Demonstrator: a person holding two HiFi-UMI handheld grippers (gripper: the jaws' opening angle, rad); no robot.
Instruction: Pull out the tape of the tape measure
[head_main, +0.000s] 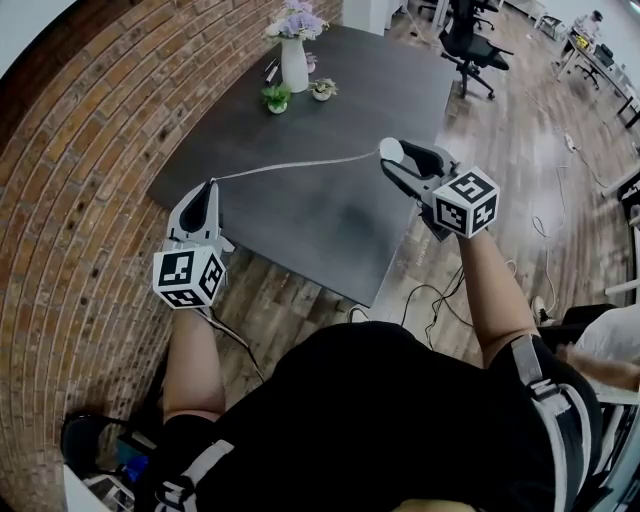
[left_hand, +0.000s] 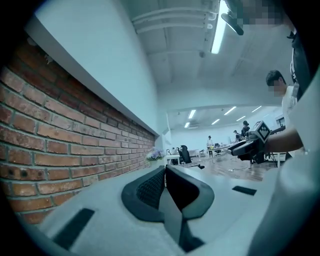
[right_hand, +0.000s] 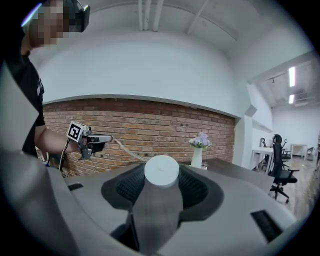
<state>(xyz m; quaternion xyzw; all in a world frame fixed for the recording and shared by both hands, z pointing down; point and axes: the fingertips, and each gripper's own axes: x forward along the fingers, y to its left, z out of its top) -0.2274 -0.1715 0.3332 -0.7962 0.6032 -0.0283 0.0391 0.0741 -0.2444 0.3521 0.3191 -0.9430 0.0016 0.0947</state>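
Note:
A round white tape measure case (head_main: 391, 150) sits between the jaws of my right gripper (head_main: 397, 157), which is shut on it above the dark table (head_main: 330, 225). In the right gripper view the case (right_hand: 161, 171) fills the gap between the pads. A thin pale tape (head_main: 300, 164) runs in a slack line from the case leftward to my left gripper (head_main: 211, 186), which is shut on the tape's end. The left gripper view shows its jaws pressed together (left_hand: 164, 172); the tape itself is hidden there. From the right gripper view, the tape (right_hand: 127, 151) leads to the left gripper (right_hand: 96, 140).
A white vase of flowers (head_main: 294, 60) and two small potted plants (head_main: 277, 97) stand at the table's far end. A brick wall (head_main: 90, 150) runs along the left. An office chair (head_main: 470, 40) and floor cables (head_main: 545, 235) lie to the right.

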